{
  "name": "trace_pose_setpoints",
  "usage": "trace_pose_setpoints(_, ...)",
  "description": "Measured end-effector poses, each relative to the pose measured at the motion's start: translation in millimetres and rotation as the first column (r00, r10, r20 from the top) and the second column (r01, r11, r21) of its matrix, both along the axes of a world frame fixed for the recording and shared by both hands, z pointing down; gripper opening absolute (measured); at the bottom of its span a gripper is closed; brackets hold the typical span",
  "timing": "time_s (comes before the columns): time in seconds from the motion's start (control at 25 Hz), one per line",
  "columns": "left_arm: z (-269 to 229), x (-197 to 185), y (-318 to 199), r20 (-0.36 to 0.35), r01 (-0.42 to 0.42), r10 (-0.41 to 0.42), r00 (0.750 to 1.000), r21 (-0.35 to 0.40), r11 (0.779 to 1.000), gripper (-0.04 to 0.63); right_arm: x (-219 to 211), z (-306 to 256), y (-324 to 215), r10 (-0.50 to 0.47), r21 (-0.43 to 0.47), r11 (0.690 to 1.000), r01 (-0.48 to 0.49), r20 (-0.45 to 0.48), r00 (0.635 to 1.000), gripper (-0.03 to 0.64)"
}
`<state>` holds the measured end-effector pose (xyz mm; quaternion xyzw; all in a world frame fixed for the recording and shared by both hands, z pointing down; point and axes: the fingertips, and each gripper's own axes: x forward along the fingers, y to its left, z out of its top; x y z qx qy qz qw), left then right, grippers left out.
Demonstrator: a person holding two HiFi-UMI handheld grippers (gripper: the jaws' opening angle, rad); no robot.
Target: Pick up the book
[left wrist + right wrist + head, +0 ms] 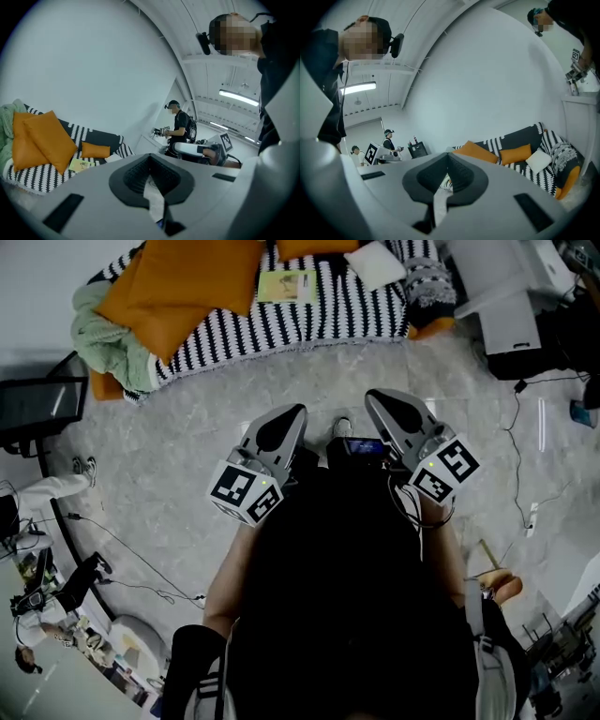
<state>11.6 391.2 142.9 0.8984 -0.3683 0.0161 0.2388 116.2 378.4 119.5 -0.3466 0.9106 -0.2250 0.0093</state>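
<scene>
A sofa (309,320) under a black-and-white striped cover stands on the grey marbled floor (187,446). A book (286,285) lies flat near its middle, between big orange cushions (178,287) toward the left end and a white cushion (375,263); a green blanket (108,334) drapes the left end

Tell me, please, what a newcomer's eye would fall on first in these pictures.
The grey left gripper and right gripper, with marker cubes, sit centre-frame over the grey marble floor, jaws together and empty. Beyond them, a yellow-green book lies on the black-and-white striped sofa beside orange cushions.
</scene>
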Motion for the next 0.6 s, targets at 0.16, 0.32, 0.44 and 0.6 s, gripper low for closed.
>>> trace_pose_setpoints(0.16, 11.0, 11.4, -2.1, 0.019, 0.026, -0.026, 0.999, -0.024, 0.999, 0.014, 18.9, 8.1, -1.1, 0.006, -0.014, 1.000, -0.006, 0.003, 1.000, 0.017)
trace_pose_setpoints(0.32, 10.9, 19.0, -10.0, 0.022, 0.070, -0.069, 0.997, -0.030, 0.997, 0.014, 38.9, 11.0, -5.5, 0.014, -0.022, 1.000, -0.014, 0.000, 1.000, 0.017)
trace_pose_setpoints(0.44, 9.0, 27.3, -11.2, 0.032, 0.076, -0.075, 0.997, -0.031, 0.997, 0.014, 48.7, 9.8, -4.7, 0.009, -0.024, 1.000, -0.009, 0.002, 1.000, 0.017)
trace_pose_setpoints(0.6, 7.0, 34.0, -8.8, 0.039, 0.079, -0.078, 0.996, -0.042, 0.996, 0.014, 50.1, 9.1, -4.2, -0.003, -0.031, 0.999, 0.004, 0.011, 1.000, 0.017)
